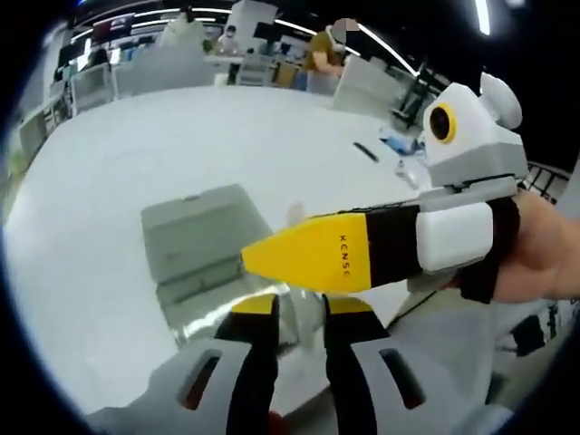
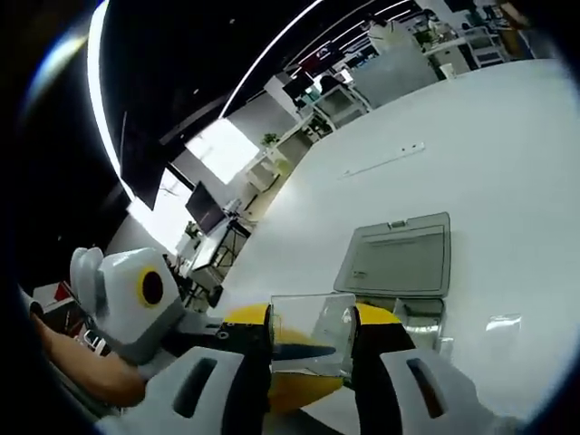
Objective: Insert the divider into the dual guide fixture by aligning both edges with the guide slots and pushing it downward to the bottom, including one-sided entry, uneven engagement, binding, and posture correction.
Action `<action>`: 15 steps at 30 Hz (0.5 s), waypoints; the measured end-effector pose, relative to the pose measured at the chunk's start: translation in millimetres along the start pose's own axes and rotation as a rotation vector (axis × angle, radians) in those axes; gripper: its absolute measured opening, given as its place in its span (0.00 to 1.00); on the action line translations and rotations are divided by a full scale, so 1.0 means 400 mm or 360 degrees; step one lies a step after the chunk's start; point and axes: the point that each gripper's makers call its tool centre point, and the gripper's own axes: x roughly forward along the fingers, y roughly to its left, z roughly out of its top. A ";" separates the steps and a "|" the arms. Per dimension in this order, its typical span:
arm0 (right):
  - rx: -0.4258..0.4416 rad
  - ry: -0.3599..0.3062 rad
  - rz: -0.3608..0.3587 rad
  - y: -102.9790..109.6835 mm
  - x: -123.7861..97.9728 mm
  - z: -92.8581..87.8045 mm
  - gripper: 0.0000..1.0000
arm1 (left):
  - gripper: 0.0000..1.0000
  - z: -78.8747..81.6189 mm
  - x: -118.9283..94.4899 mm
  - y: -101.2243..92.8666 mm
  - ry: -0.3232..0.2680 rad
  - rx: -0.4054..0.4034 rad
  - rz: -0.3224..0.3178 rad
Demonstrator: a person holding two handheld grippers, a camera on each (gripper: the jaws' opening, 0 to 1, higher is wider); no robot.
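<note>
Divider (image 2: 313, 331) — a clear, see-through sheet — upright between the yellow-tipped jaws of the right gripper (image 2: 313, 349) in the right gripper view, both jaw pads against its edges, so clamped on it. Beyond it on the white table (image 2: 507, 136), the grey fixture (image 2: 399, 256), a flat tray-like piece with a raised lip, well apart from the held sheet; guide slots too small to make out.

Seen in the left gripper view: same right gripper (image 1: 299, 258) entering from the right, held in a person's hand (image 1: 535, 249), its yellow tip pointing left and crossing just above the left gripper (image 1: 299, 313). Left gripper's jaws narrow, a slim gap between them, something clear and glinting in that gap — cannot tell whether gripped. Grey fixture (image 1: 204, 240) behind on the table (image 1: 136, 154), people far back.
</note>
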 end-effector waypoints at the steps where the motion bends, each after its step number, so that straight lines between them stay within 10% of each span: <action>1: 0.0004 -0.0003 0.0001 0.000 0.000 0.001 0.30 | 0.15 0.001 0.001 0.001 -0.0001 -0.0004 0.0001; 15: 0.0028 -0.0003 -0.0015 -0.002 0.003 -0.003 0.30 | 0.07 -0.003 0.010 0.004 0.0020 -0.0017 0.0014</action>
